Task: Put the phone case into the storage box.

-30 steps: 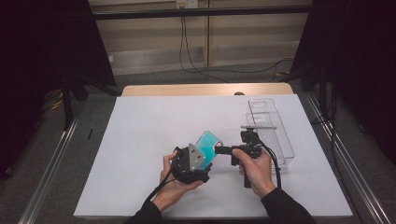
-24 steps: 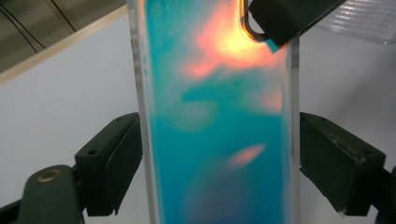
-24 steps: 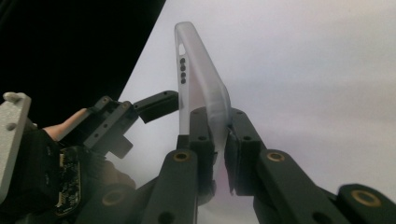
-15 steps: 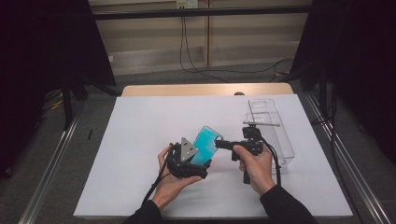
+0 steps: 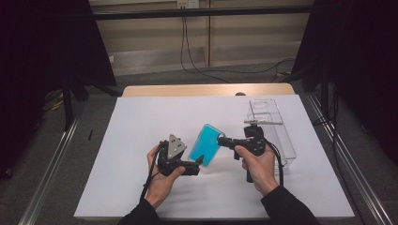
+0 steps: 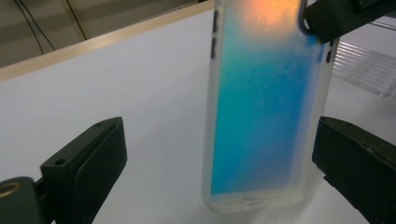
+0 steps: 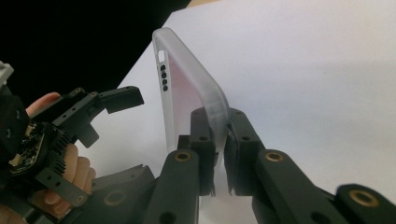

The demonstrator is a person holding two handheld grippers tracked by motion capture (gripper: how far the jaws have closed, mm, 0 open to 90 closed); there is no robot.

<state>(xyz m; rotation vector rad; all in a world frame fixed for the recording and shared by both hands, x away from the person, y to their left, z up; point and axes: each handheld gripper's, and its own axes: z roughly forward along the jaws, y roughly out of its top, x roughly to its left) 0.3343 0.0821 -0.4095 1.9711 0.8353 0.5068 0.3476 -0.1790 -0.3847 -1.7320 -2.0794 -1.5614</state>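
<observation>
One phone case, frosted with a blue-teal sheen, is in the scene. One clear plastic bin stands on the single white worktop. There are two grippers: the left gripper and the right gripper. Two hands hold them, the left hand and the right hand.

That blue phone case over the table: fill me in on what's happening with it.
A person works two hand-held tools over a white table. The right tool is clamped on one end of the blue phone case, holding it tilted above the table. The left tool has just opened; the case stands between its spread jaws, untouched. A clear plastic box sits at the right.
</observation>
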